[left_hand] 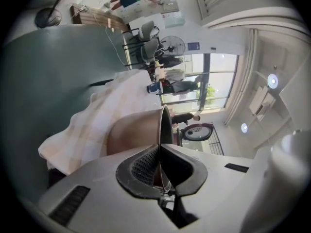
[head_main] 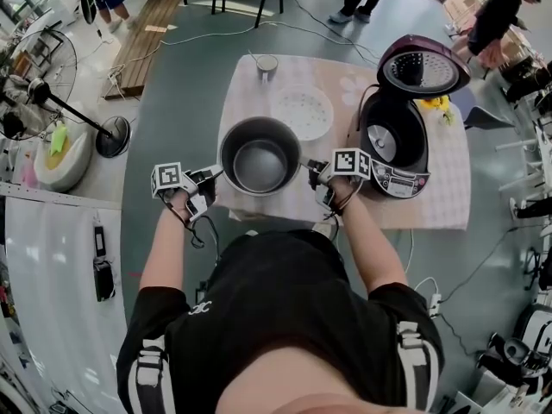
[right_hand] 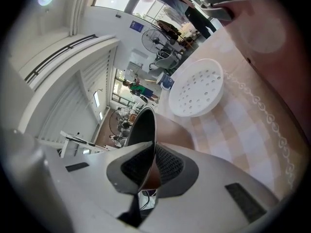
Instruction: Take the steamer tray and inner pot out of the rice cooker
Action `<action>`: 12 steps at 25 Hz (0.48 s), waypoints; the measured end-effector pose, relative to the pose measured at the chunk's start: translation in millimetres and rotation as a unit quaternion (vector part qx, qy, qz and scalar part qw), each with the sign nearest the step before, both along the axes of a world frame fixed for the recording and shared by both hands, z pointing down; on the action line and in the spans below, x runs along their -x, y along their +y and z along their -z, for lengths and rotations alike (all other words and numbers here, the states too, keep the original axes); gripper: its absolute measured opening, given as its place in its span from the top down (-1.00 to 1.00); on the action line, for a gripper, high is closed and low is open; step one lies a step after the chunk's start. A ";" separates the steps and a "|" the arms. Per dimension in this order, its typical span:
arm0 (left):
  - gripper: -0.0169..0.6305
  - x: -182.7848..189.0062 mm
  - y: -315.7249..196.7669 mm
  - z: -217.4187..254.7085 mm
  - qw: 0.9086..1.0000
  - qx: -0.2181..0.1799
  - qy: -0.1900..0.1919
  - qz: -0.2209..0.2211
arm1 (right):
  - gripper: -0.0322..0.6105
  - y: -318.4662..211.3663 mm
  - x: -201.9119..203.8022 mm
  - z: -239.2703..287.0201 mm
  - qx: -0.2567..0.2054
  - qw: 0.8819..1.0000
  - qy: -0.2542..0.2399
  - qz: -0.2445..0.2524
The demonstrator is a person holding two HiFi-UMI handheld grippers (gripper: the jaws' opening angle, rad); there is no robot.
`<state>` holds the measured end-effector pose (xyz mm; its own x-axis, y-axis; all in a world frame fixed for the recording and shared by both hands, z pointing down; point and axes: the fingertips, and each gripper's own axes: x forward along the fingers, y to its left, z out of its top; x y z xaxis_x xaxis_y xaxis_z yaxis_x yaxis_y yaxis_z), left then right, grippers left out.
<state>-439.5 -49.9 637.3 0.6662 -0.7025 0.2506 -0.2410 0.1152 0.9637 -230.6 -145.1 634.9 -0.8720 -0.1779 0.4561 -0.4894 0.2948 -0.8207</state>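
The metal inner pot point(head_main: 260, 156) is out of the rice cooker point(head_main: 394, 145) and sits low over the front of the checked tablecloth point(head_main: 431, 188), empty inside. My left gripper point(head_main: 212, 178) is shut on its left rim and my right gripper point(head_main: 312, 171) is shut on its right rim. In the left gripper view the pot wall point(left_hand: 136, 132) runs up from the pinched pads. The right gripper view shows the rim point(right_hand: 146, 125) clamped the same way. The white perforated steamer tray point(head_main: 302, 111) lies on the cloth behind the pot, also plain in the right gripper view as the tray point(right_hand: 197, 87). The cooker stands at the right with its lid point(head_main: 423, 69) up.
A small metal cup point(head_main: 266, 65) stands at the table's far edge. A yellow object point(head_main: 435, 104) lies behind the cooker. A fan on a stand point(head_main: 52, 93) is at the left, chairs and people stand beyond the table, and cables trail on the floor.
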 end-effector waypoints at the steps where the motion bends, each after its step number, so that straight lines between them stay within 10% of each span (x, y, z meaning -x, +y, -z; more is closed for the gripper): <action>1: 0.91 0.0 0.0 0.4 1.000 -0.005 -0.020 -0.008 | 0.84 0.3 0.1 0.2 -0.007 1.000 0.007 0.002; 8: 0.89 -4.3 -2.5 3.8 0.975 -0.048 -0.207 -0.060 | 0.83 0.9 -0.1 0.0 -0.071 0.993 0.086 0.034; 12: 0.84 9.1 -7.0 16.8 0.926 -0.085 -0.364 -0.049 | 0.77 0.5 -1.4 11.2 -0.168 0.971 0.162 0.046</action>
